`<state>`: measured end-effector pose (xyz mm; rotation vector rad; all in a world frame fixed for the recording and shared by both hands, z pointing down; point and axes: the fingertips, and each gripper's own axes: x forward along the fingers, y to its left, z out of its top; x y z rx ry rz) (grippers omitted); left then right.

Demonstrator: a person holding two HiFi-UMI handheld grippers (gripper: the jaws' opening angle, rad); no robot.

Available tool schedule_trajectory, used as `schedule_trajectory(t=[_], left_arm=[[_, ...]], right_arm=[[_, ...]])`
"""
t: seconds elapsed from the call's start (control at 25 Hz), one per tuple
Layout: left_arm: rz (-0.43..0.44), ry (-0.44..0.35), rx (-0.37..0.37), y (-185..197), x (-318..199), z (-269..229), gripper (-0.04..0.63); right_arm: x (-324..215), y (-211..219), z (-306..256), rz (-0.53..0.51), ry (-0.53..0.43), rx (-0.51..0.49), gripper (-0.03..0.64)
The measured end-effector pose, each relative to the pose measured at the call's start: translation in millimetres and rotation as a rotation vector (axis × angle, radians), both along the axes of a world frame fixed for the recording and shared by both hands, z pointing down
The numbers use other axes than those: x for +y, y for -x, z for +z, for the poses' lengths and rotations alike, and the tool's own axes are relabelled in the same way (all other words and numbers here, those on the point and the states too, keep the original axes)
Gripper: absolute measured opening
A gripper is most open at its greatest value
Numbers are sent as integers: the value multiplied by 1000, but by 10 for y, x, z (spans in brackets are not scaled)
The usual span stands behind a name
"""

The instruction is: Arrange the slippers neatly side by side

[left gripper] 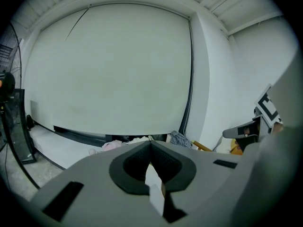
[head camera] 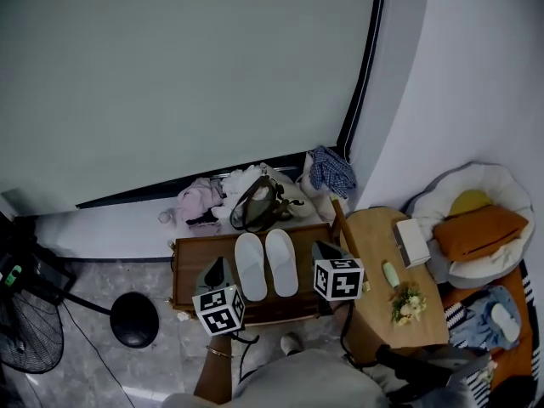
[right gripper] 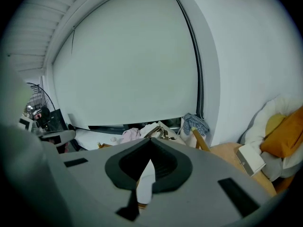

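Nearest the camera, both hand-held grippers are held low over the front edge of the wooden worktop (head camera: 189, 266), one on either side of the footwear. The left hand-held gripper (head camera: 216, 274) is seen closed, its tips met and nothing clamped between them. The right hand-held gripper (head camera: 326, 252) is likewise closed and empty.

Between the two tools, the left-hand slipper (head camera: 250, 267) and the right-hand slipper (head camera: 281, 262) are laid flat on the worktop. They are parallel and just beside each other, with toes pointed away from the person and nearly level. Neither slipper is touched by a gripper.

Judged from this layout, the arranging itself is taken to be done, and the step in hand is read as a final check or a withdrawal. Little is called for next. The grippers would need to be drawn back clear of the pair without brushing either slipper. At most, a light nudge might be given to square the toes.

Further back, a dark-handled bag (head camera: 259, 206) and a heap of pale clothes (head camera: 202, 199) are piled behind the worktop. A checked cloth (head camera: 330, 170) is bunched at the foot of the wide pale wall panel (head camera: 187, 75).
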<state>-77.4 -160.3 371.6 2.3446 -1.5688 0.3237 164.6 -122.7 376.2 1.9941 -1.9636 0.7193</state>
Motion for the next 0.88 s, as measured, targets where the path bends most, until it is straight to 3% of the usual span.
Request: schedule_trajectory(t=[0.88], left_arm=[[0, 14, 22, 4, 76, 55, 8]], right_arm=[[46, 27, -48, -5, -4, 32, 34]])
